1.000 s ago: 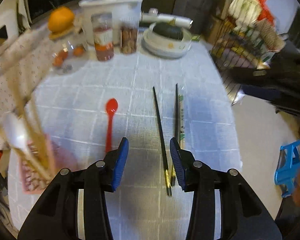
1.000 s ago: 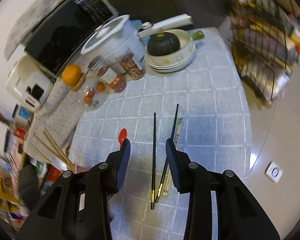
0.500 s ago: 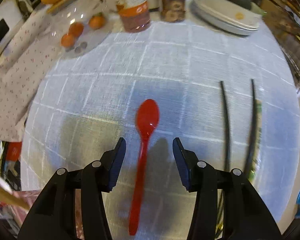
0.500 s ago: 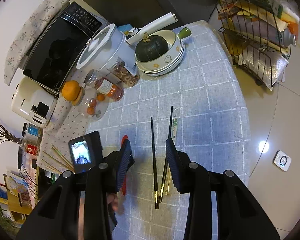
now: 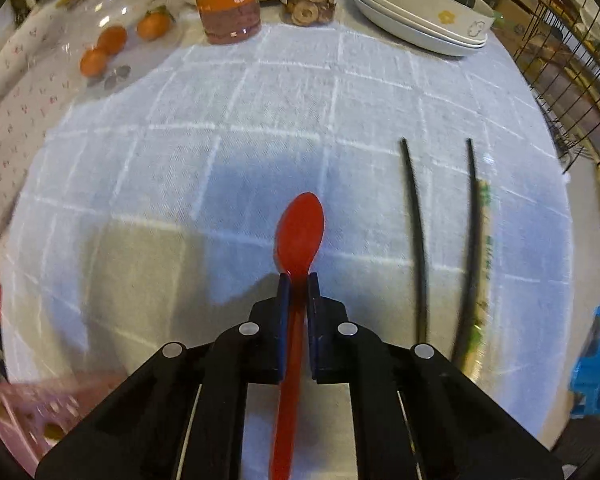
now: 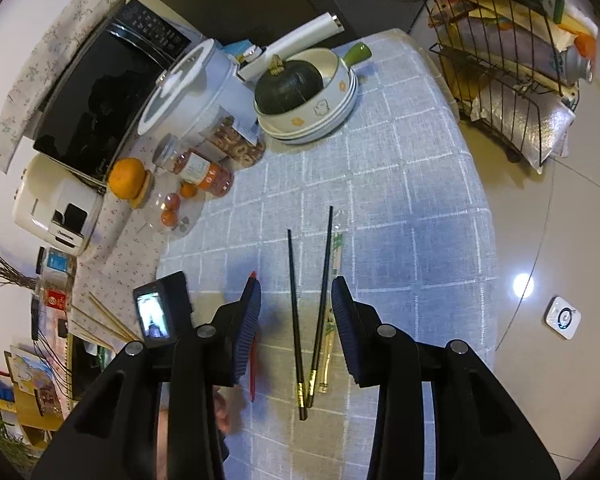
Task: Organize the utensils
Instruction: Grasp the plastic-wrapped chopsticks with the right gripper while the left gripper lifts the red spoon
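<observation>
Ribbed blue fingers (image 5: pixel 282 300) pinch glossy red plastic spoon (image 5: pixel 300 232).

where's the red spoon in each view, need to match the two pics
Left wrist view: the red spoon lies at centre, bowl pointing away, its handle pinched between the shut left gripper.
Right wrist view: only slivers of the red spoon show lower left of centre, behind the left finger of the open right gripper.
Shared landmark: the black chopsticks, to the spoon's right in both.
</observation>
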{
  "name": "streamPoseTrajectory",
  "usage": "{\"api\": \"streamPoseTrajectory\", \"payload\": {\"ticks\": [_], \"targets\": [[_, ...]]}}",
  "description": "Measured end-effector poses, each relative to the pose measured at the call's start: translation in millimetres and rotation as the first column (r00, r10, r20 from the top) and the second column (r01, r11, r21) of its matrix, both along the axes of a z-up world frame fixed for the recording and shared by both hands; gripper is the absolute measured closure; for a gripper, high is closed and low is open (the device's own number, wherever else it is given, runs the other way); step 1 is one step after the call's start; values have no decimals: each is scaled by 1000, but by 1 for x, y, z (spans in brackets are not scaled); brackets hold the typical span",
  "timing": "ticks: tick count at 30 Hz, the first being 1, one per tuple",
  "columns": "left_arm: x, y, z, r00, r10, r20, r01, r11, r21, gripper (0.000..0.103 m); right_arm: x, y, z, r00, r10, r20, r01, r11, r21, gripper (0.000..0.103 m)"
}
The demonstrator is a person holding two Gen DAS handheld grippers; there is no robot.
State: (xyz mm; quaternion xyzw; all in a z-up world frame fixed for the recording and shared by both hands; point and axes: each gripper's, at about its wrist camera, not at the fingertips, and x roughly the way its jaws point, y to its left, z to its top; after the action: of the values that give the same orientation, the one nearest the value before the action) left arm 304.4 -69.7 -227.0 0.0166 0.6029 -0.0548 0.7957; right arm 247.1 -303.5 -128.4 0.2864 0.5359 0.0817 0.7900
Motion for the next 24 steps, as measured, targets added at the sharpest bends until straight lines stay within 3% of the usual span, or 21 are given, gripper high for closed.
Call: {"api": "streamPoseTrajectory", "payload": {"ticks": [6,13,15,19,24], "targets": [[-22,3,22,1000,-10,28,12,998,-56,96,10,1,-22,998,5,-58,-6,1000,-19,65],[-70,7,96,988,-54,147,79,983,-167,96,31,24,-75,979,77,-190,-88,995,-49,65],[-88,11,115,981,-48,186,87,974,-209,96,36,31,-91,971,95,-218,-112,991,-69,71],[-102,19,131,967,-23,253,86,966,-243,96,42,40,-118,960,98,-263,-121,990,-75,81],[-106,25,135,964,-21,264,96,957,-274,96,45,52,-125,960,105,-261,-133,987,-93,82]]}}
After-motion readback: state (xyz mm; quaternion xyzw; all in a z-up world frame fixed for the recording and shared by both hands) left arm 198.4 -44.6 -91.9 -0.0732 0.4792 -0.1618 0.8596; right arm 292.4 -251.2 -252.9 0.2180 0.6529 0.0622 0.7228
